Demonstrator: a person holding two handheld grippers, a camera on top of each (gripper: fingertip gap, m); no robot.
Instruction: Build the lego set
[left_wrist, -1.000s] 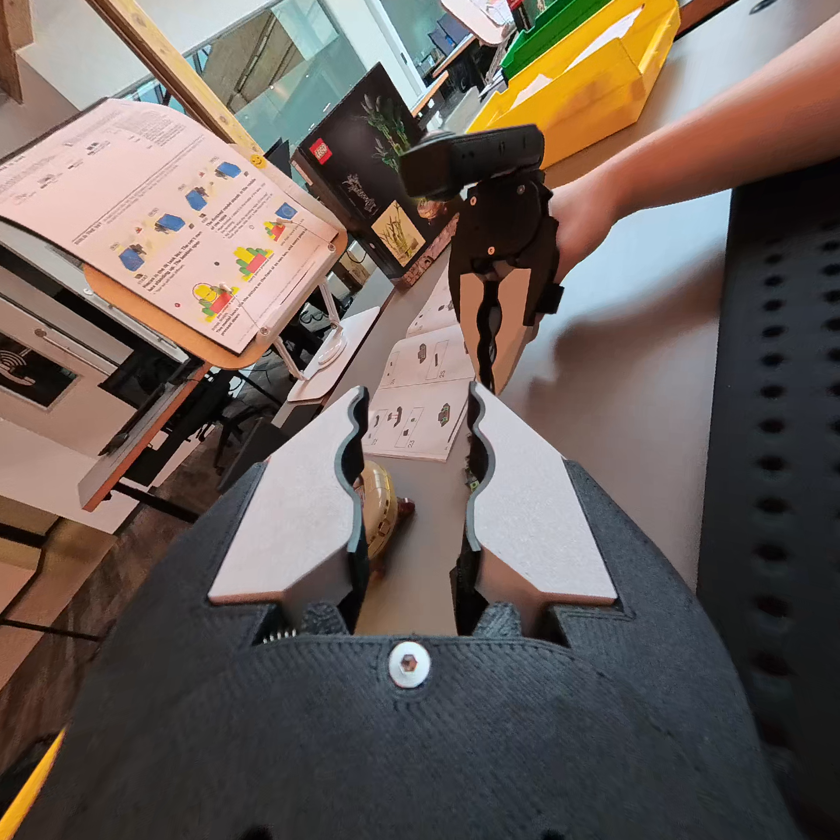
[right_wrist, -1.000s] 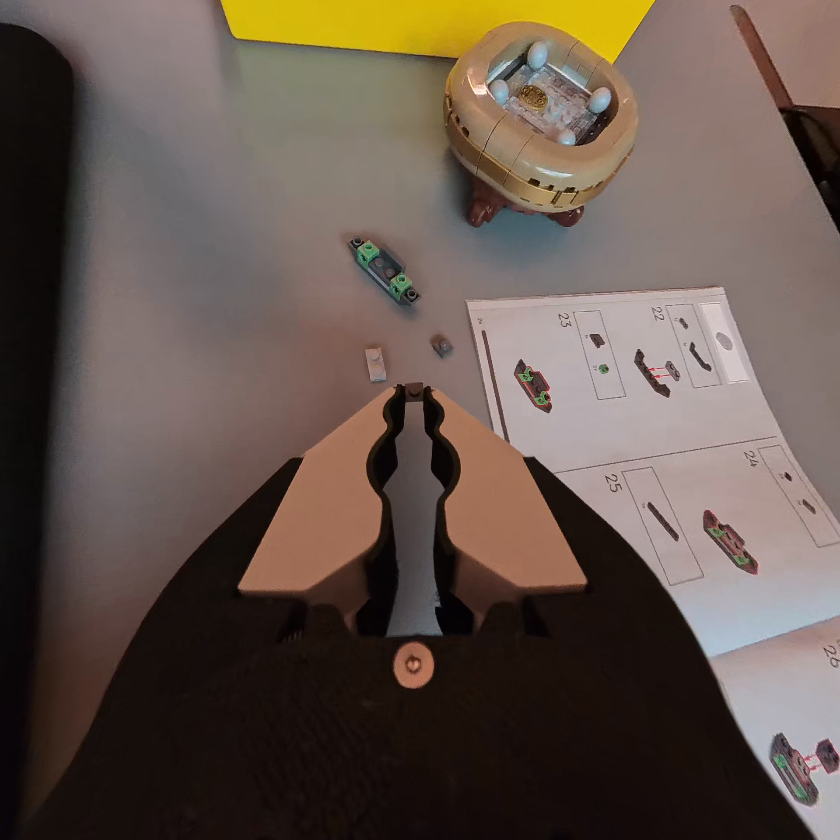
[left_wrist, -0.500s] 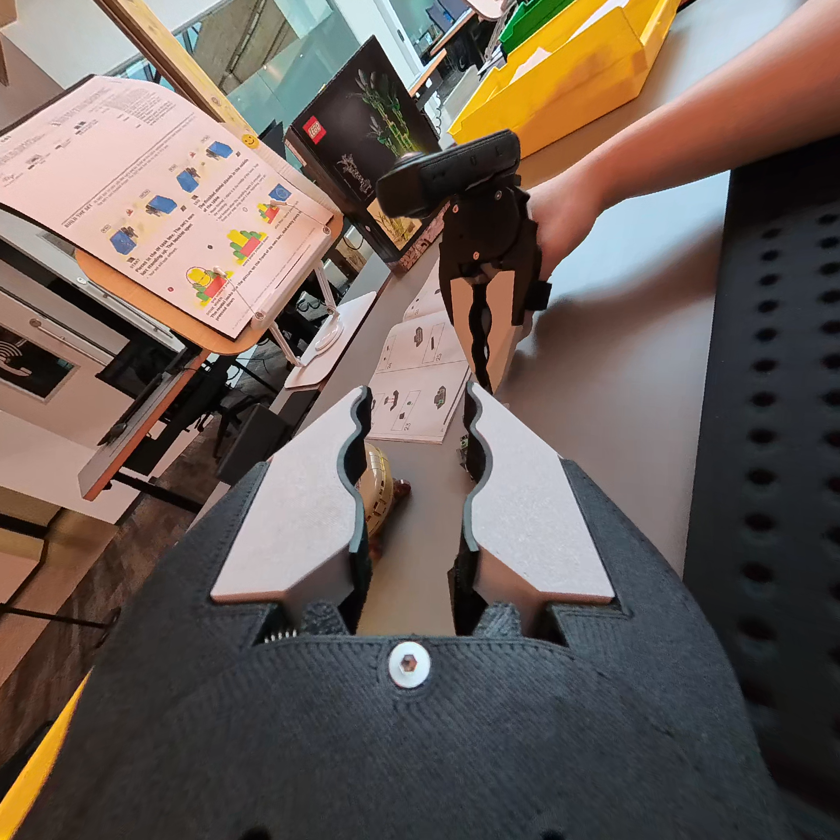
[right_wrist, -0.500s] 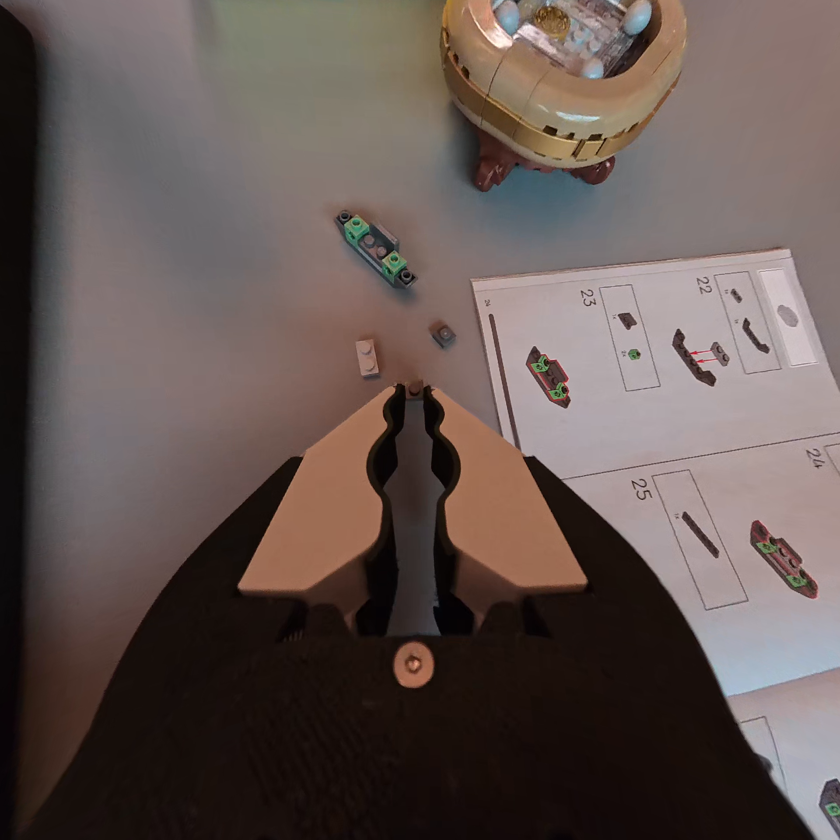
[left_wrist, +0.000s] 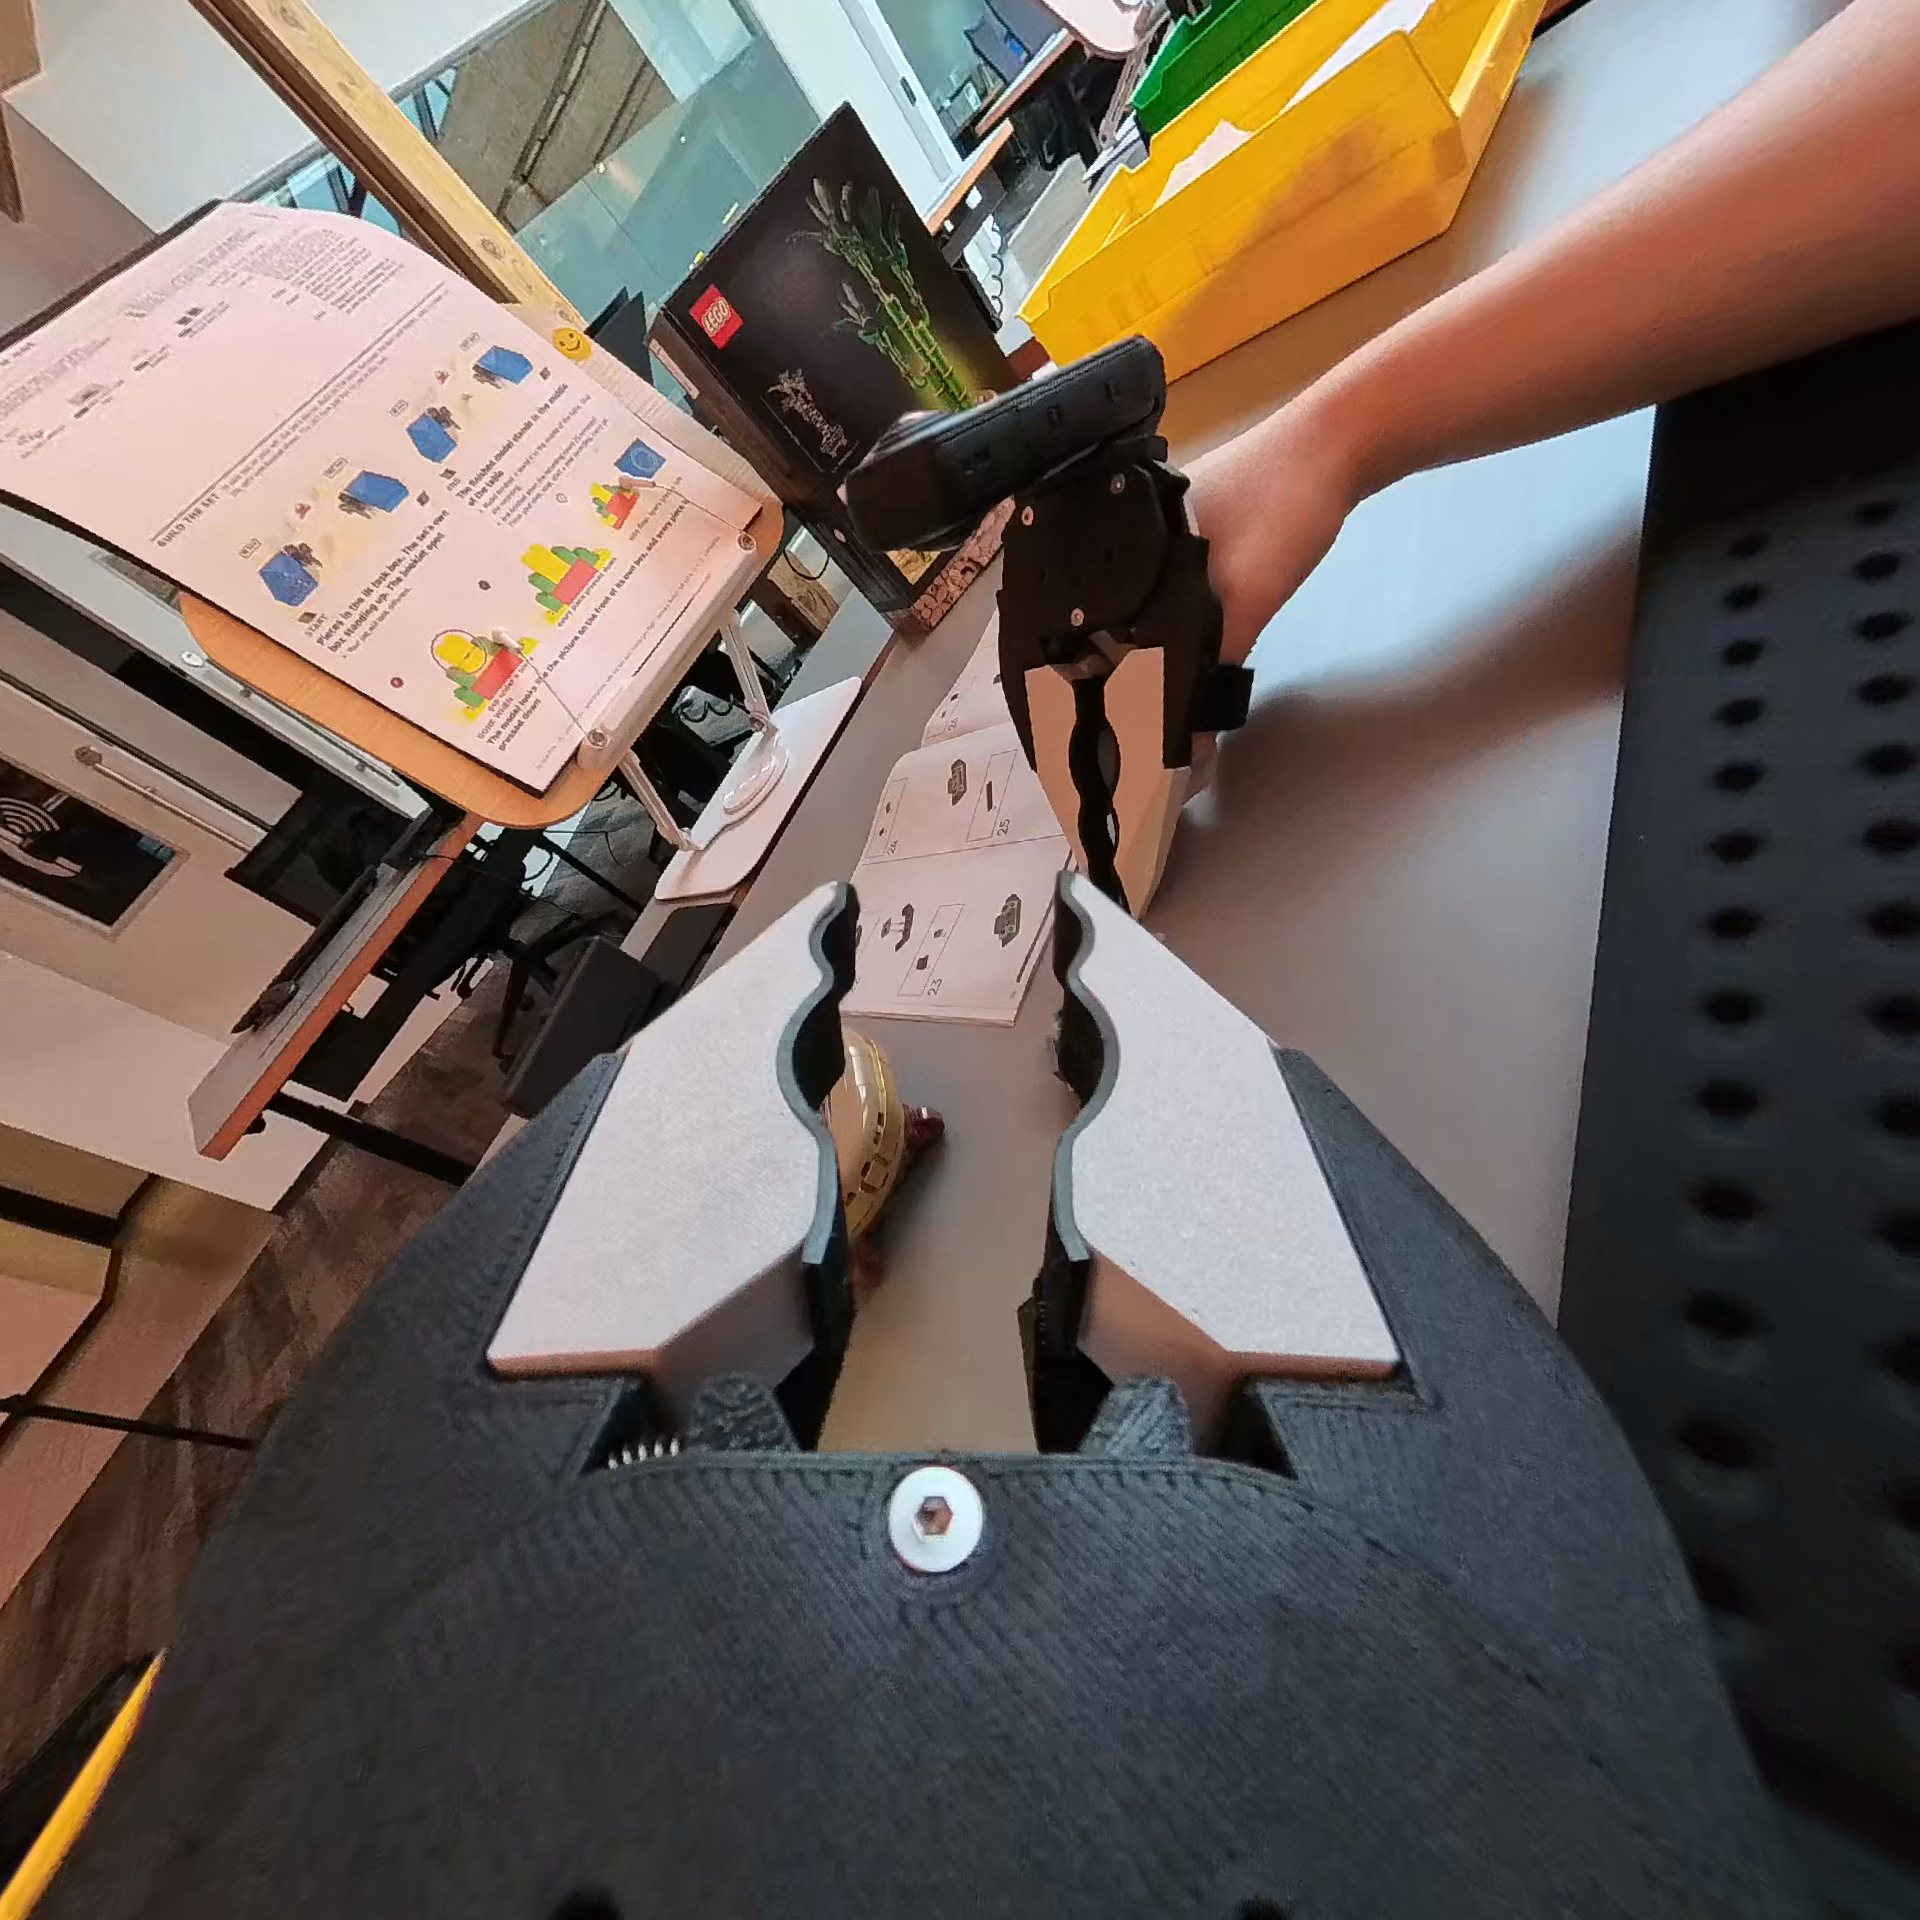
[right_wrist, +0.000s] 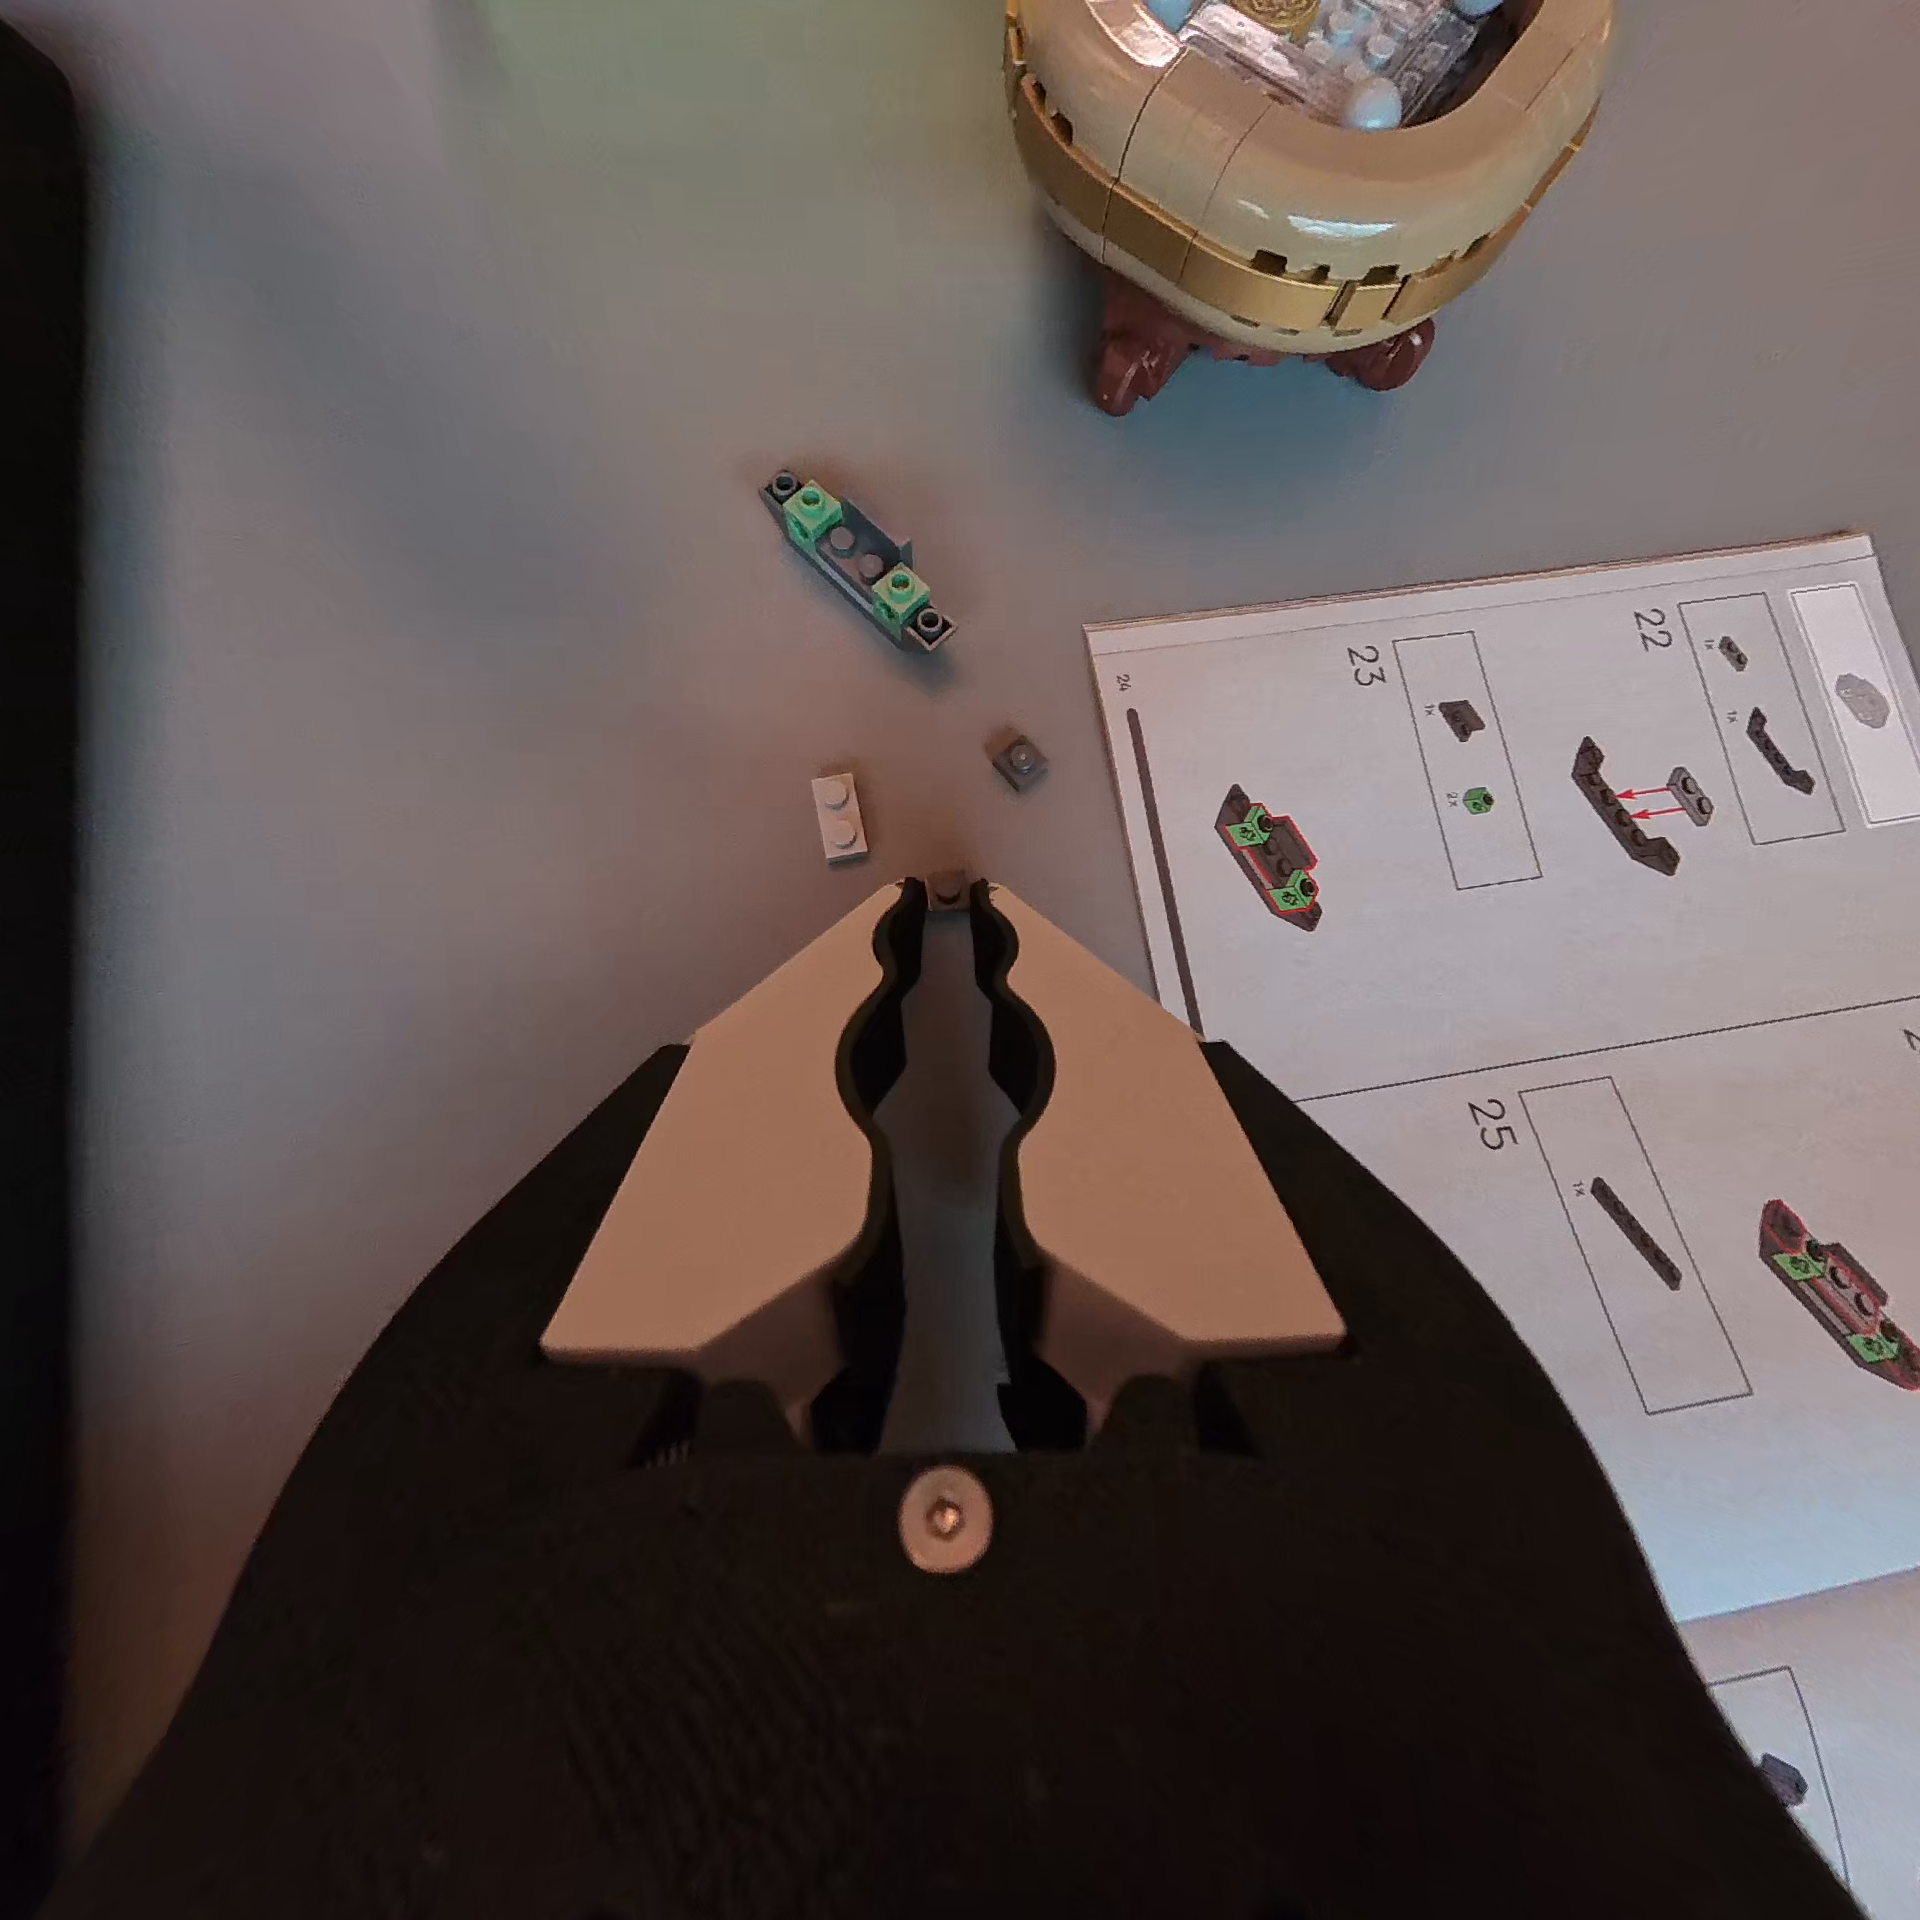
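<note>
Between the tips of our right gripper (right_wrist: 945, 891) sits a small grey stud piece (right_wrist: 947, 889), the fingers pinched together on it, just short of the light grey plate (right_wrist: 837, 819) and the dark single-stud plate (right_wrist: 1018, 760), with the dark boat-shaped piece with green bricks (right_wrist: 858, 558) beyond them. Our left gripper (left_wrist: 951, 914) hangs spread apart and empty, the tan pot (left_wrist: 868, 1132) beside its left finger. We should carry the stud level to the boat-shaped piece, probably steadying that with the left gripper, then press straight down.
</note>
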